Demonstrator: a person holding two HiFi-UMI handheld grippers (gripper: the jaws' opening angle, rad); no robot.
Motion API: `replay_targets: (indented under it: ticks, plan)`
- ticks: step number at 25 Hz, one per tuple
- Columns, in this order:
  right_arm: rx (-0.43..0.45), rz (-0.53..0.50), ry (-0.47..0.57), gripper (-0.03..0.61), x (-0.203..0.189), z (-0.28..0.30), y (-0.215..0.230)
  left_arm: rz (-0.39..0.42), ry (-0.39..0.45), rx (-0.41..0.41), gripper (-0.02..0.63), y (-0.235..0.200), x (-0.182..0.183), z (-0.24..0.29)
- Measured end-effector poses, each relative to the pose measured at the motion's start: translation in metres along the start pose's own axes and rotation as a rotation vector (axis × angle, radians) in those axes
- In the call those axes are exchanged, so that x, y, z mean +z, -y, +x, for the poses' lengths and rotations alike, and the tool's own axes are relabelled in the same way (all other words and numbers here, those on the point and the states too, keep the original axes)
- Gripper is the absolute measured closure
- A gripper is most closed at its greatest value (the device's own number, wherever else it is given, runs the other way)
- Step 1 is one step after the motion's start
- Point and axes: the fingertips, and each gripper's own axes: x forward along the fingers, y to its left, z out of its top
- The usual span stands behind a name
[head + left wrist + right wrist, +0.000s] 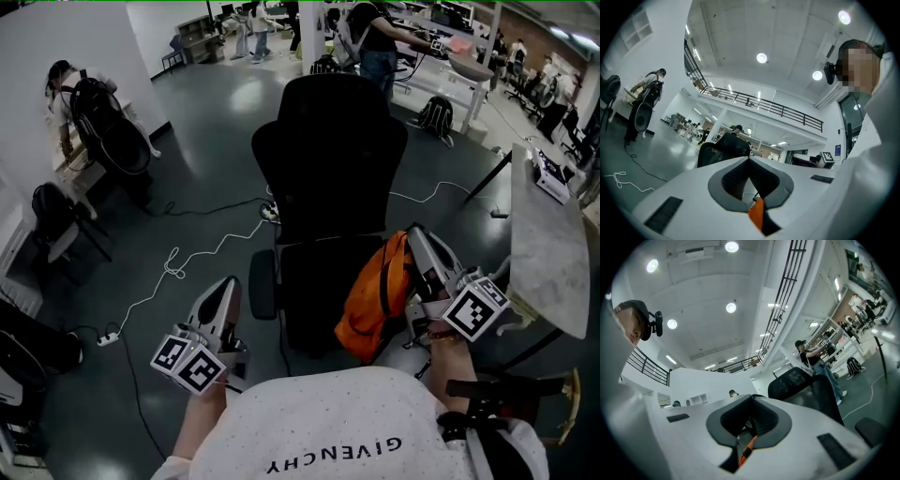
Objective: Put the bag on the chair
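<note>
The orange bag [370,305] hangs just right of the middle of the frame. It is against the right side of the black chair [328,159]. The right gripper [414,234] has its fingers clenched on the top of the bag. The left gripper [228,283] is at the lower left. Its fingers are pressed together and hold nothing.

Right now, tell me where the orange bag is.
In the head view the orange bag hangs low on the right, from the right gripper, against the right seat edge of the black chair.
</note>
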Motion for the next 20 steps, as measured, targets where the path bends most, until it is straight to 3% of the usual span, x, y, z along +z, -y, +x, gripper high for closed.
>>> replay_targets:
  ticks: [10, 20]
  plan:
    - [-0.001, 0.033, -0.149, 0.577, -0.043, 0.050, 0.033, -0.095, -0.121, -0.028, 0.612, -0.019, -0.049, 0.050]
    - [0.065, 0.097, -0.263, 0.577, -0.077, 0.094, 0.108, -0.080, -0.176, 0.013, 0.612, -0.028, -0.089, 0.132]
